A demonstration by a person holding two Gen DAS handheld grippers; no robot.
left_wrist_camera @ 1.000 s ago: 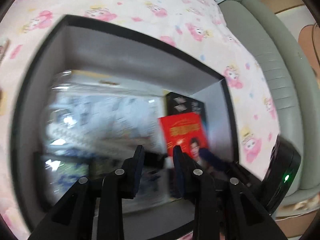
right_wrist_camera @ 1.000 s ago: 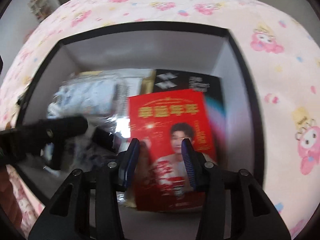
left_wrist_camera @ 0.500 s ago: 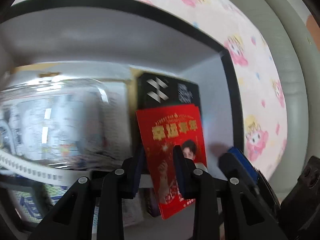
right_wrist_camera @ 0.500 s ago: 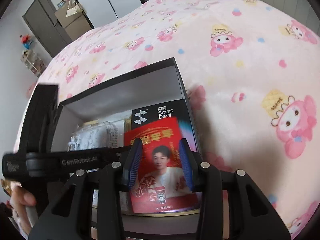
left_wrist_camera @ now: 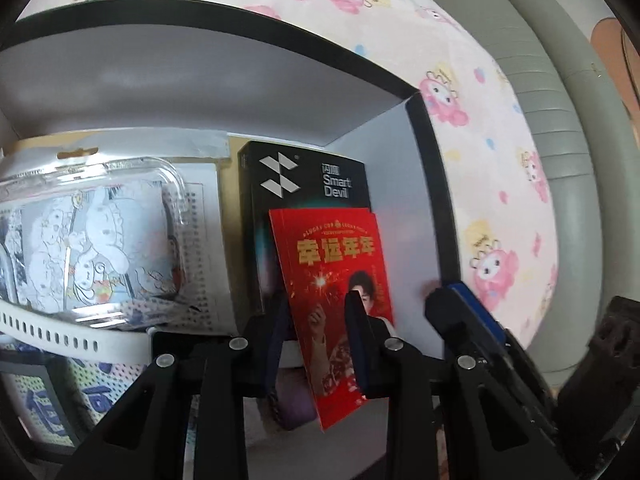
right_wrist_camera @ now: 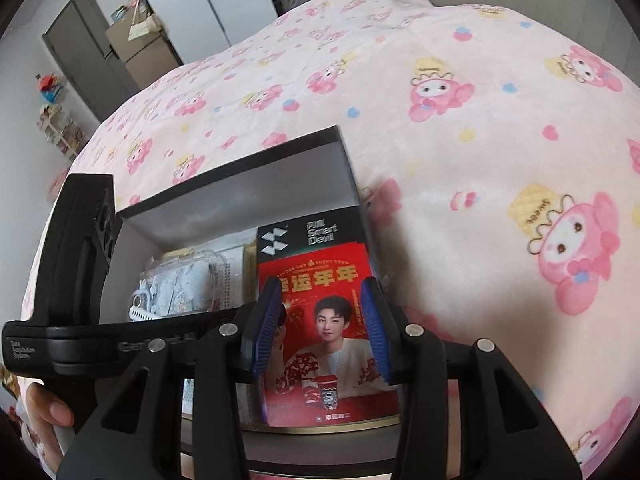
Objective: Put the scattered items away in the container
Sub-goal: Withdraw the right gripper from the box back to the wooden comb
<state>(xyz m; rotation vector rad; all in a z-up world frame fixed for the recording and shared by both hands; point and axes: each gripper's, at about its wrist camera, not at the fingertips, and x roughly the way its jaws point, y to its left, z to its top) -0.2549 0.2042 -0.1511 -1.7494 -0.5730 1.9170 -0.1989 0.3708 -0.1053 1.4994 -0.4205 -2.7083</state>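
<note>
Straddling the red card with the left gripper, jaws closing, pad contact unclear. Propping it tilted inside the container, against the black box just ahead. Hovering the right gripper beside, jaws opening, grasping nothing.

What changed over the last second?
Right gripper pulled up and back out of the box; its jaws are opening, nothing between them. Left gripper pushed deeper in toward the red card; its jaws are closing, fingertips at the card, no grip visible. Nothing picked up or let go. Unchanged: red card lies on the black Smart Devil pack, clear blister pack beside it.
</note>
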